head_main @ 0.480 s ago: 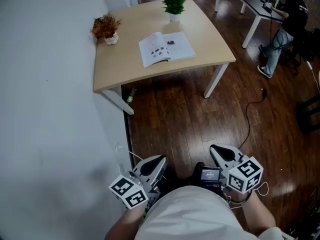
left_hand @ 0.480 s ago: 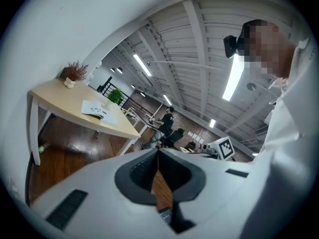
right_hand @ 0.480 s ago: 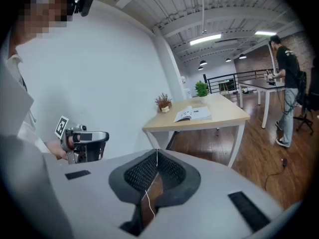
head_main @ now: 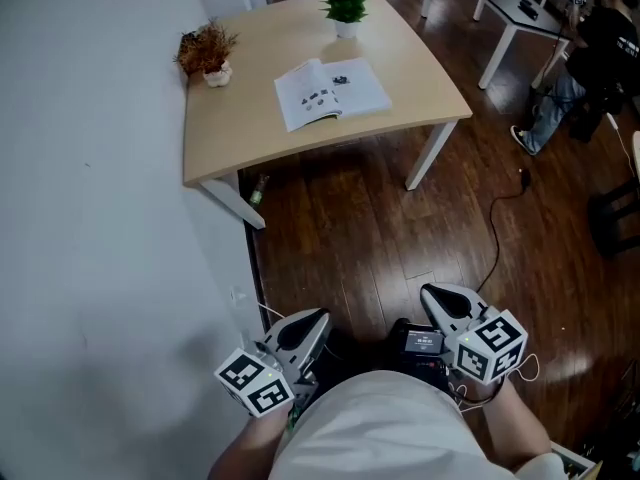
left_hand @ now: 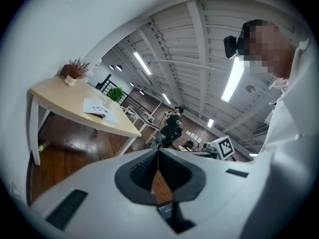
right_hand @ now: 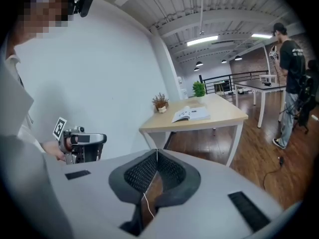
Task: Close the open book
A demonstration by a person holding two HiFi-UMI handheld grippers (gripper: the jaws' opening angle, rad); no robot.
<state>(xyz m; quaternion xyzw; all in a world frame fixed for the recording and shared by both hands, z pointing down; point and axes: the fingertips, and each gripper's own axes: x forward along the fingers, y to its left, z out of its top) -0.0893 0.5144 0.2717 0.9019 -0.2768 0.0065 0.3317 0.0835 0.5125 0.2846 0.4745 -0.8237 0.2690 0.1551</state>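
Lying flat on pale wood table (head_main: 228, 140) with curved edge: open book (head_main: 331, 92), white pages spread, far from both grippers. Left gripper (left_hand: 158, 157): dark textured pads pressed together, empty. Right gripper (right_hand: 156, 155): likewise.

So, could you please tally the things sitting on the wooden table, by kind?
Open book: 1
Potted plants: 2 (green potted plant, reddish-brown potted plant)
Total: 3
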